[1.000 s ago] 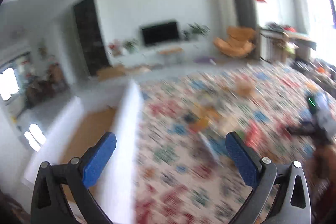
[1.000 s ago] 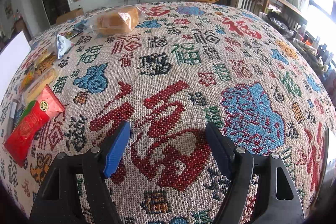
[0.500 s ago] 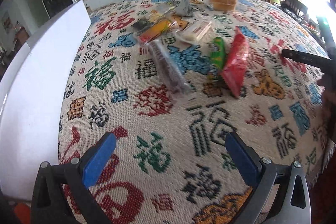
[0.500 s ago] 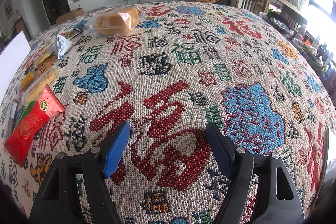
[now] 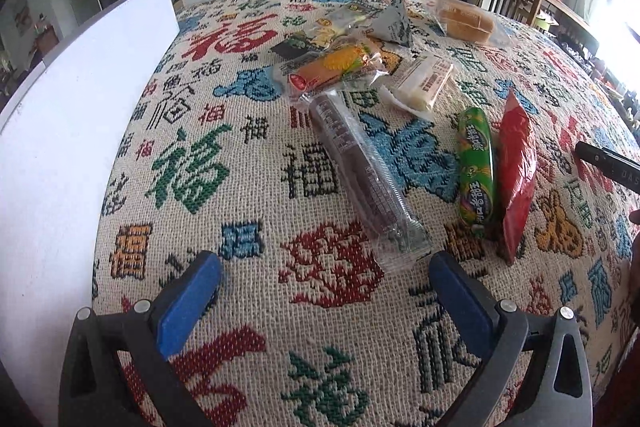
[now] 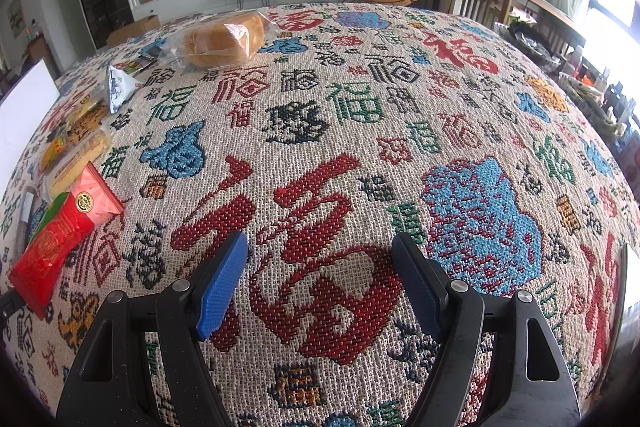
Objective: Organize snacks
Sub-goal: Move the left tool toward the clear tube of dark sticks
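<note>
A: Left wrist view first. What lies ahead of the left gripper (image 5: 326,291)?
B: Its jaws stand wide apart with nothing between them, over the patterned tabletop (image 5: 240,187). Just beyond the right fingertip is the near end of a clear-wrapped dark snack bar (image 5: 360,167); its long axis runs away toward the far edge, leaning left.
A: And beside it?
B: A green tube pack (image 5: 475,171) and a red packet (image 5: 516,179) lie side by side, both lengthwise toward the far edge. Farther off sit an orange corn pack (image 5: 336,67), a white bar (image 5: 424,85) and bagged bread (image 5: 466,21). A white board (image 5: 80,115) lines the left edge.
A: Right wrist view?
B: The right gripper (image 6: 320,287) is spread open and empty over bare cloth. The red packet (image 6: 60,239) lies at the left edge, angled; the bread (image 6: 224,41) is near the far edge. The packs between them are squeezed at the rim, probably the same ones. The middle and right stand open.
</note>
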### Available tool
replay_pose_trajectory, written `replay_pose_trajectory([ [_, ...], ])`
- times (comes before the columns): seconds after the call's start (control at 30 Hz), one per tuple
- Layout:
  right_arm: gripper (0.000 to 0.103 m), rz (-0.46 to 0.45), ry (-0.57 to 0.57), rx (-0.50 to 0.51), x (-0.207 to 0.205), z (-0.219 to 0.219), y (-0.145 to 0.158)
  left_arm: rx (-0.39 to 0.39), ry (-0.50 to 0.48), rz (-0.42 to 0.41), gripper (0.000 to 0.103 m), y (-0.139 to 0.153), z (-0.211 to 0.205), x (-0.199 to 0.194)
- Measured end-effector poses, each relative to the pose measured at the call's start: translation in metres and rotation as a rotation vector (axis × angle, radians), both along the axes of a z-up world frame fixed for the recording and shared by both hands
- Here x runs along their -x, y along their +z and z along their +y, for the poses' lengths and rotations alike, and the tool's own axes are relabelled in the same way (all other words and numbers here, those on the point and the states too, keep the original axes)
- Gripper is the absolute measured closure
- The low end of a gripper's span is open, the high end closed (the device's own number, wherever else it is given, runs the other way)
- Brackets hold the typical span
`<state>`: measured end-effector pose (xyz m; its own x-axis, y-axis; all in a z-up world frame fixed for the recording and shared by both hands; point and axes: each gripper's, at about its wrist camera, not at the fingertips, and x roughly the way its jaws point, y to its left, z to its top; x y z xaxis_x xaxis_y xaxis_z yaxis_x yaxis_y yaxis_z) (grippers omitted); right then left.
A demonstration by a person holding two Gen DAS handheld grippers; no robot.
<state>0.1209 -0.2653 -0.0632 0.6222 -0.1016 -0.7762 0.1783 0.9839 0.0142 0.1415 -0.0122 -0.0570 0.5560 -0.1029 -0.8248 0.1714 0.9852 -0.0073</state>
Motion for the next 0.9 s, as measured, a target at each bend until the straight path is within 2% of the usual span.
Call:
replay_pose_trajectory([
  [0.23,0.026,0.000,0.000,0.000,0.0000,0.0000,0.0000,0.001,0.008,-0.026,0.000,-0.0004,-0.0008,0.0021],
  [0.9,0.024,0.000,-0.003,-0.003,-0.0004,-0.0006,-0.0006,0.001,0.006,-0.028,0.000,-0.0008,-0.0008,0.0025],
])
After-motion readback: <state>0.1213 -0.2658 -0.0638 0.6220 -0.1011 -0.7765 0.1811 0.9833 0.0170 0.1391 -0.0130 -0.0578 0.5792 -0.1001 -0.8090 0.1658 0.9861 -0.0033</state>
